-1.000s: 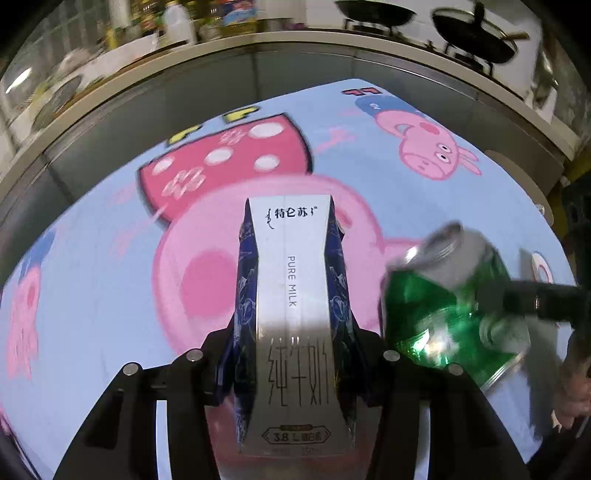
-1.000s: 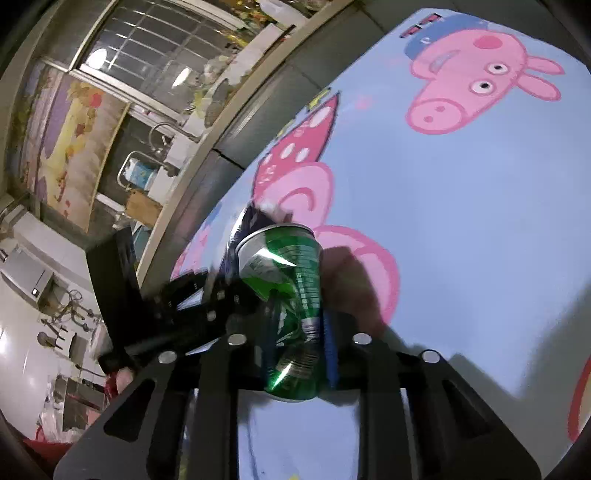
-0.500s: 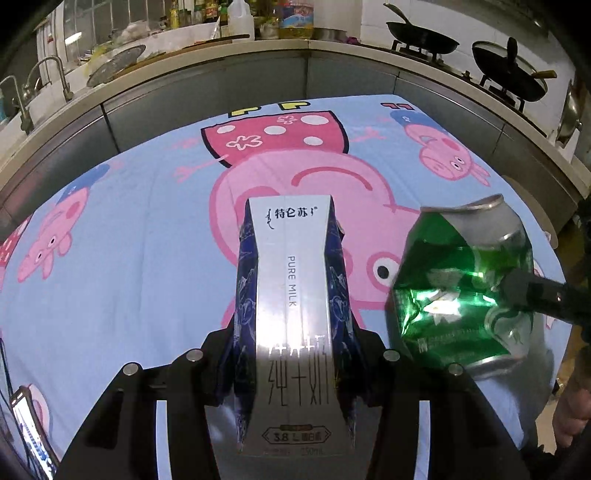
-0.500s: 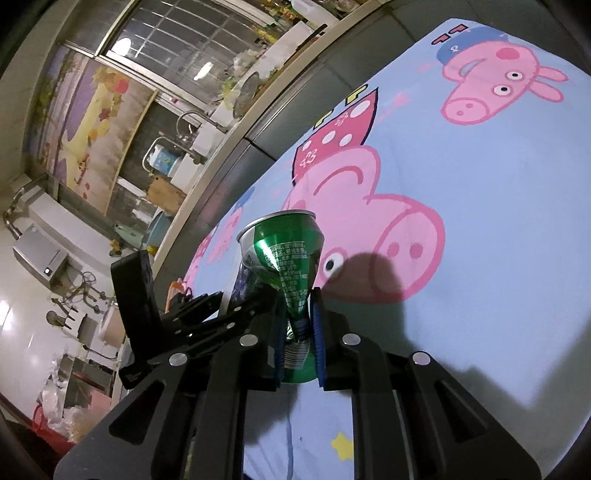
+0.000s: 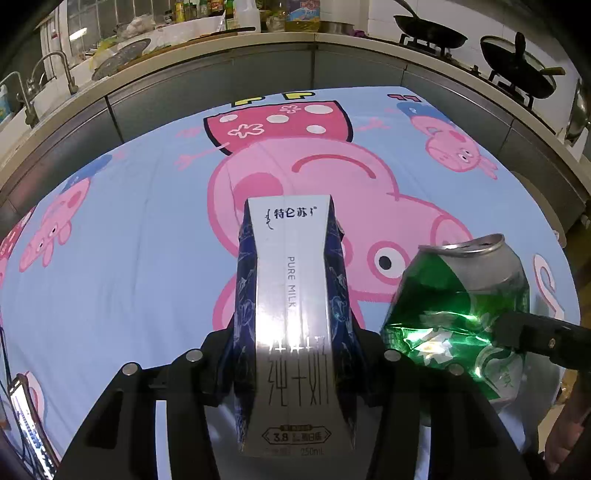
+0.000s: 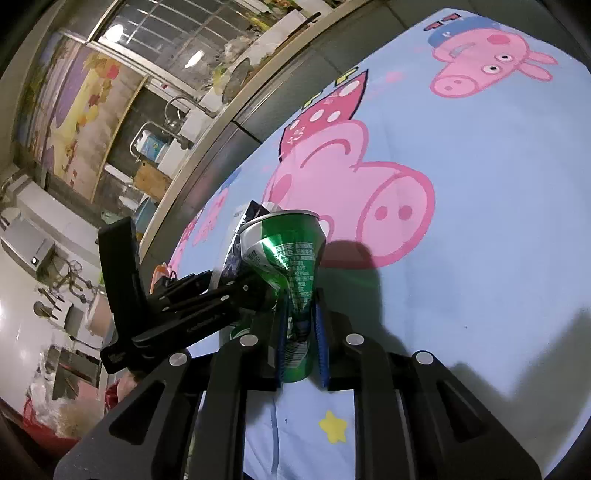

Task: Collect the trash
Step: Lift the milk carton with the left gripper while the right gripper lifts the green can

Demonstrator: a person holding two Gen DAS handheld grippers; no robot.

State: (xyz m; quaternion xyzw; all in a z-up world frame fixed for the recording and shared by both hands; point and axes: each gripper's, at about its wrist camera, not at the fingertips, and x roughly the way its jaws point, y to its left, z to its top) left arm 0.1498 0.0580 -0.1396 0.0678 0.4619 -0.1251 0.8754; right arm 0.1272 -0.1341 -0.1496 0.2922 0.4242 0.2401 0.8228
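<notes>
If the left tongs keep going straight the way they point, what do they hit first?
Probably the tablecloth. The left tongs hold the milk carton angled down at bare cloth; nothing else shows ahead, though depth is unclear.

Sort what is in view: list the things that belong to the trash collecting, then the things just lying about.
Job: milk carton in left gripper; crushed green can in right gripper.
Lying about: phone, pans, cartoon cloth.

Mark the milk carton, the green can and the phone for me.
milk carton (image 5: 291, 295), left wrist view, white front panel.
green can (image 6: 291, 258), right wrist view, crushed side.
phone (image 5: 31, 428), left wrist view, lit screen.
</notes>
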